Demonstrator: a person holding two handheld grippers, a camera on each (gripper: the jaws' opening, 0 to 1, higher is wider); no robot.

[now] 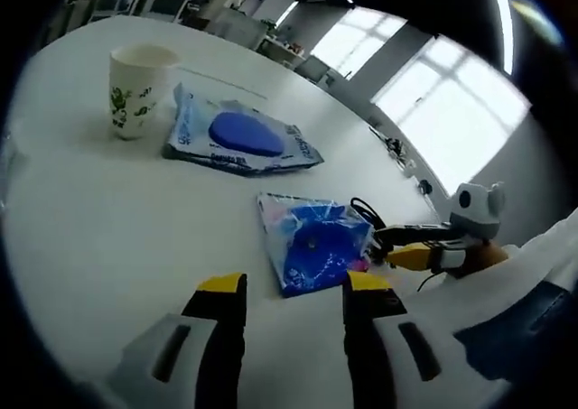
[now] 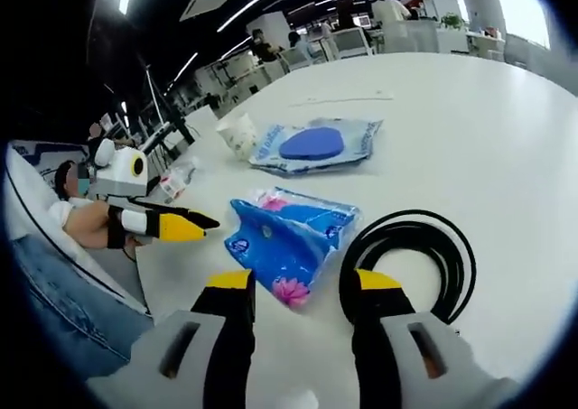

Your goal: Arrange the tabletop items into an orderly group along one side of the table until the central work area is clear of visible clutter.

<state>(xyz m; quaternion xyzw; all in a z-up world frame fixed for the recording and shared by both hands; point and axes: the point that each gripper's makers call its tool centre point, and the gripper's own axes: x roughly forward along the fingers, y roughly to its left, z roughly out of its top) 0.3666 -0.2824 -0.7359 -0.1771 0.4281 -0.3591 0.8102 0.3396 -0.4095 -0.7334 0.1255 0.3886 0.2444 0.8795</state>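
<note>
Left gripper view: our left gripper (image 1: 291, 292) gapes wide, our right gripper (image 2: 299, 287) likewise, both holding nothing, over the white round table (image 1: 108, 219) in a bright office; the crinkled blue plastic pouch (image 2: 287, 231) lies just ahead.

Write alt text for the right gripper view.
The right gripper, jaws open, hovers over a white table just short of a blue wet-wipes pack and a coiled black cable. Beyond lie a second wipes pack and a paper cup; the left gripper reaches in from the left.
</note>
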